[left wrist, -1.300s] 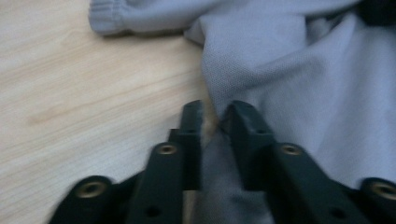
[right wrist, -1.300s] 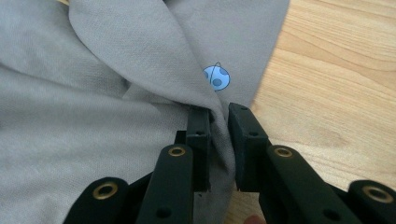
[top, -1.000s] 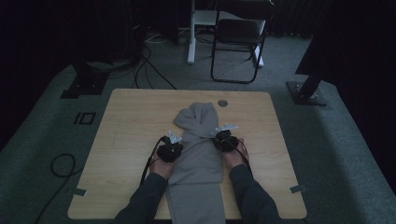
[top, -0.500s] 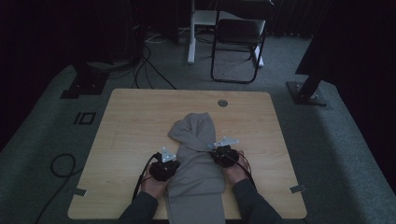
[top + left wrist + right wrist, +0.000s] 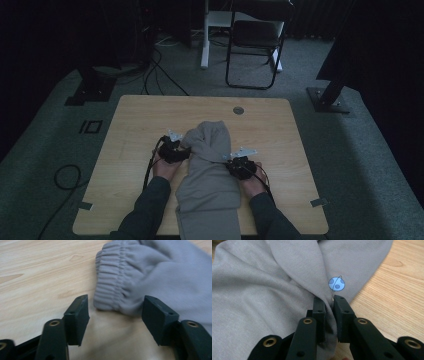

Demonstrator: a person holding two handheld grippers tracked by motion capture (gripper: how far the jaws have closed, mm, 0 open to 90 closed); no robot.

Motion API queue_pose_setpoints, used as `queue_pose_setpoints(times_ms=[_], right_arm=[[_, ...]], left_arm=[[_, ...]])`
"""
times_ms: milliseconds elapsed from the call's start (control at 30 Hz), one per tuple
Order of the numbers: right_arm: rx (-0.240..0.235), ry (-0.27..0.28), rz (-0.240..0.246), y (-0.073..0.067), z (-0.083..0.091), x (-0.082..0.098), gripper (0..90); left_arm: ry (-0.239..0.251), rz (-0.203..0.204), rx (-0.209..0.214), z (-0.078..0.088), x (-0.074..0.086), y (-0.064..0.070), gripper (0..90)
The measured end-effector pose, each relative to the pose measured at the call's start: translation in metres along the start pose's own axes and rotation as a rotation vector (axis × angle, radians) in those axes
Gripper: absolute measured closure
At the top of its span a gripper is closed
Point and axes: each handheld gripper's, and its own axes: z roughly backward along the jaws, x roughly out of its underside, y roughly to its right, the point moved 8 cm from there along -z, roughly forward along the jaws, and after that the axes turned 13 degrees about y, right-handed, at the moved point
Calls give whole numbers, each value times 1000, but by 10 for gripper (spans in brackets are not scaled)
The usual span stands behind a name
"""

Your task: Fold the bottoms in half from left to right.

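One grey garment (image 5: 210,170) lies on one wooden worktop (image 5: 135,130). Two claws work at it, the left claw (image 5: 181,150) and the right claw (image 5: 231,161). One folding chair (image 5: 255,45) stands beyond.

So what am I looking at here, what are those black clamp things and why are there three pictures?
A person sits at a light wooden table holding a black hand-held gripper in each hand. One picture looks down from above; the other two come from cameras riding on each gripper, looking along its two black fingers. On the table lies a grey sweatshirt-fabric garment with a ribbed elastic cuff and a small blue round logo. The left gripper has just been opening: its fingers now stand apart, with nothing pinched, just in front of the cuff. The right gripper is shut on a fold of the grey fabric.
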Motion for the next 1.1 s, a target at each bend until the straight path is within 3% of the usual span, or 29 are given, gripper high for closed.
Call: queue_pose_setpoints(times_ms=[100, 233, 400, 533, 667, 800, 933, 1100], right_arm=[[-4, 1, -4, 0, 0, 0, 808], [-5, 1, -6, 0, 0, 0, 808], [-5, 0, -6, 0, 0, 0, 808], [-10, -4, -8, 0, 0, 0, 790], [-9, -13, -27, 3, -3, -3, 636], [31, -12, -51, 9, -8, -6, 555], [65, -16, -59, 13, -12, -9, 519], [113, -11, -69, 21, -16, -14, 501]], left_arm=[[-5, 6, -5, -7, 0, 0, 374], [-21, 3, 23, -8, -5, 5, 619], [28, -27, 32, -5, -30, 14, 630], [74, -15, 56, -3, -63, 27, 629], [88, 28, 93, -6, -87, 47, 624], [101, 63, 157, -15, -96, 65, 608], [121, 97, 222, -16, -98, 75, 579], [126, 53, 231, -12, -100, 78, 568]])
